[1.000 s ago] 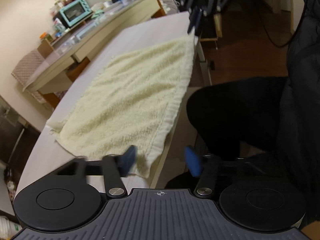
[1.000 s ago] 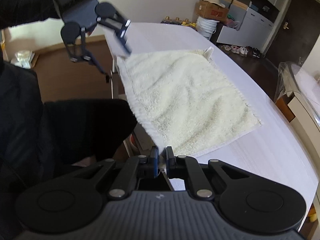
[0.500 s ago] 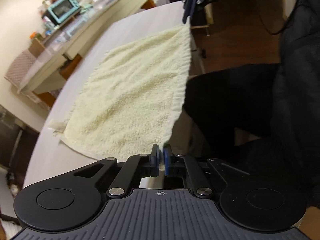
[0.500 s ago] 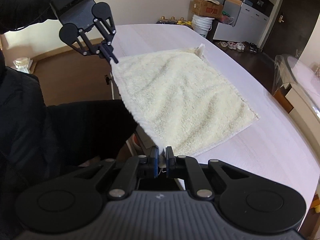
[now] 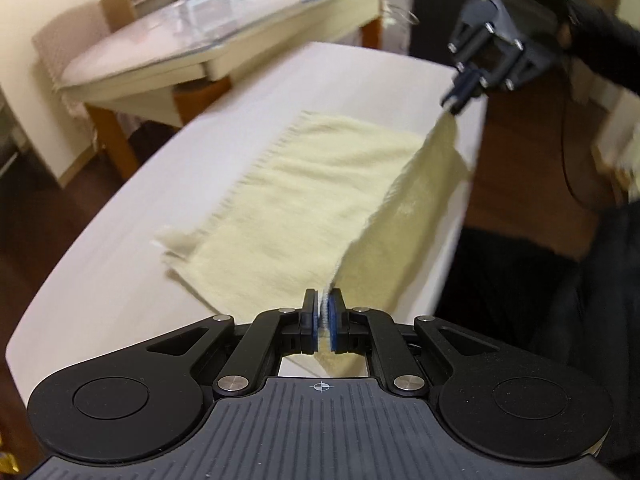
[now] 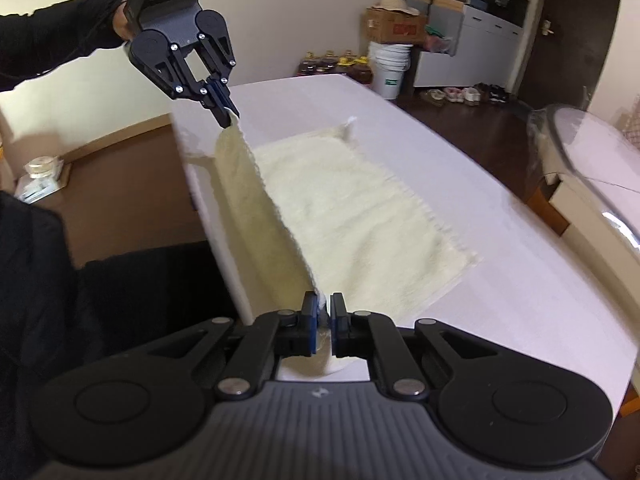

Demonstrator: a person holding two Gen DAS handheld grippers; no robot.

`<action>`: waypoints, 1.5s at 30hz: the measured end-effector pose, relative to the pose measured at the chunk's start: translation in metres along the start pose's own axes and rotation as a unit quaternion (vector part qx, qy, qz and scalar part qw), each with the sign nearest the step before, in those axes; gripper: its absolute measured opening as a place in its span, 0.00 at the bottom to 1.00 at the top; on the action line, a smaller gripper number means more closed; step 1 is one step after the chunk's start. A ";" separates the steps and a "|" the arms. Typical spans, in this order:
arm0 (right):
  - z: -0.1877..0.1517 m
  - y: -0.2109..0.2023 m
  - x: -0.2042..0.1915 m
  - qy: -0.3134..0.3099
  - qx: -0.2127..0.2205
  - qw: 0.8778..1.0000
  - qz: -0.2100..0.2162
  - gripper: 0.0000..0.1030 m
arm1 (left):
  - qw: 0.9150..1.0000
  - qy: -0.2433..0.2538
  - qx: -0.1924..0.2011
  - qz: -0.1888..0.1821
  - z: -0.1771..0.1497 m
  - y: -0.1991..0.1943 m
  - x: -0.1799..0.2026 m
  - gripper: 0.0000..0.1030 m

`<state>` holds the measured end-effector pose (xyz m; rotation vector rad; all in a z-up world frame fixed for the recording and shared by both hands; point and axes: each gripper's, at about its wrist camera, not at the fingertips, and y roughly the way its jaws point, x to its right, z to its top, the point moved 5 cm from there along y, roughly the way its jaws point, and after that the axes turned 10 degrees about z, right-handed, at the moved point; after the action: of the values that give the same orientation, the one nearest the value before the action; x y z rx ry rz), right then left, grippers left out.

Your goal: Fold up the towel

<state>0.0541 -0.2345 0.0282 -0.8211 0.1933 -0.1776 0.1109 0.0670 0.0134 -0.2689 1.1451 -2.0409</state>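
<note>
A cream towel [image 5: 304, 204] lies on the white table [image 5: 120, 280], its near long edge lifted off the surface. My left gripper [image 5: 324, 316] is shut on one near corner of the towel. My right gripper [image 6: 323, 318] is shut on the other near corner. Each gripper shows in the other's view: the right gripper [image 5: 456, 100] at the upper right, the left gripper [image 6: 226, 116] at the upper left. The lifted edge of the towel [image 6: 264, 208] hangs taut between them above the table's near side. The far edge rests flat on the table [image 6: 520, 280].
A second table [image 5: 224, 40] with a glass top stands beyond the white one, with a toaster oven and jars on it. A white bucket [image 6: 390, 68], a cardboard box and bottles stand on the floor at the far end. A person in black clothing [image 6: 48, 320] sits at the near side.
My left gripper closed on the towel's near corner. Both grippers have since risen and carried the near edge up off the table and over the towel.
</note>
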 end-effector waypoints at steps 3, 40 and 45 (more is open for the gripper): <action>0.008 0.005 0.025 0.018 0.006 1.000 -0.006 0.07 | 1.000 -0.013 -0.006 0.011 0.014 0.015 -0.020 0.05; 0.019 0.049 0.123 0.136 0.056 0.983 -0.106 0.37 | 0.989 -0.113 -0.033 0.095 0.010 0.093 -0.115 0.51; 0.042 0.041 0.073 0.114 0.085 0.985 -0.102 0.38 | 0.986 -0.127 -0.024 0.102 0.003 0.082 -0.121 0.55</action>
<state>0.1381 -0.1944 0.0188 -0.6486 0.3047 -0.4764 0.2377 0.1252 -0.0291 -0.4073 1.0197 -1.7460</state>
